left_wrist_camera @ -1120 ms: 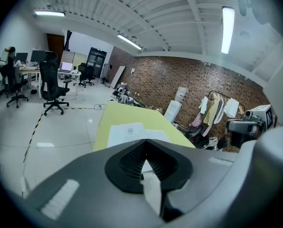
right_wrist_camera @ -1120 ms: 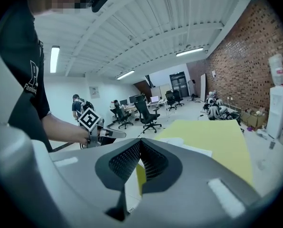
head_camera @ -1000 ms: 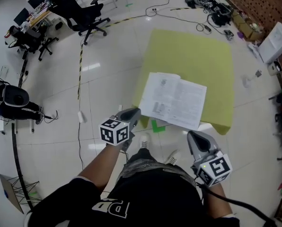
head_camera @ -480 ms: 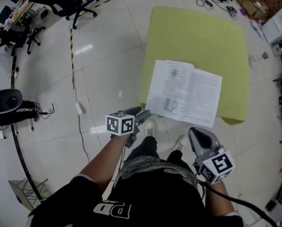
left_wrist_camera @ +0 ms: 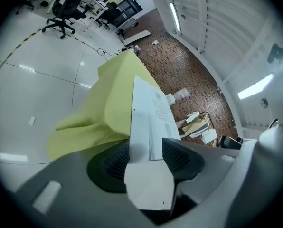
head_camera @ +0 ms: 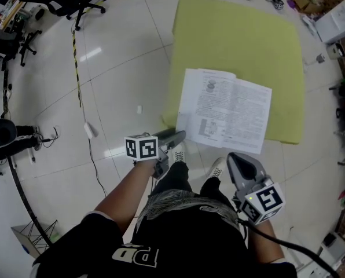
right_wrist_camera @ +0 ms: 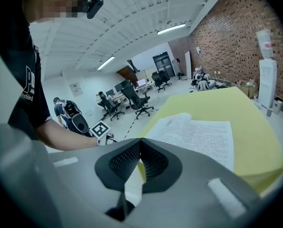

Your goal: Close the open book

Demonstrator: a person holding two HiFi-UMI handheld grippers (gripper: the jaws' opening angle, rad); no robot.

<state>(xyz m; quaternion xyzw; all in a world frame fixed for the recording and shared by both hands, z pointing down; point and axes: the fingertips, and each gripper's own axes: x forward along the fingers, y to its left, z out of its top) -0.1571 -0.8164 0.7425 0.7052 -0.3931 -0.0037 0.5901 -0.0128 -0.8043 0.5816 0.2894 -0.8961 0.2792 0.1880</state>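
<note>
A table under a yellow-green cloth fills the far part of the head view. The book lies open and flat on the table's near part. Its near edge reaches the table's near edge and seems to hang a little over it.

The left gripper is just beside the book's near left corner. Its jaws have just been opening and now stand wide apart. That corner shows in the gap between them, but the pads do not press on it. The right gripper waits near the book's near edge with its jaws pressed together and nothing between them.

The book looks like a thin paperback, so it is probably light, with floppy pages and a bendable cover. The left outer edge, close to the near corner, seems the best place to take hold, with cover and pages pinched together. Loose pages may fan out or slip, and the soft cloth could let the book slide.
</note>
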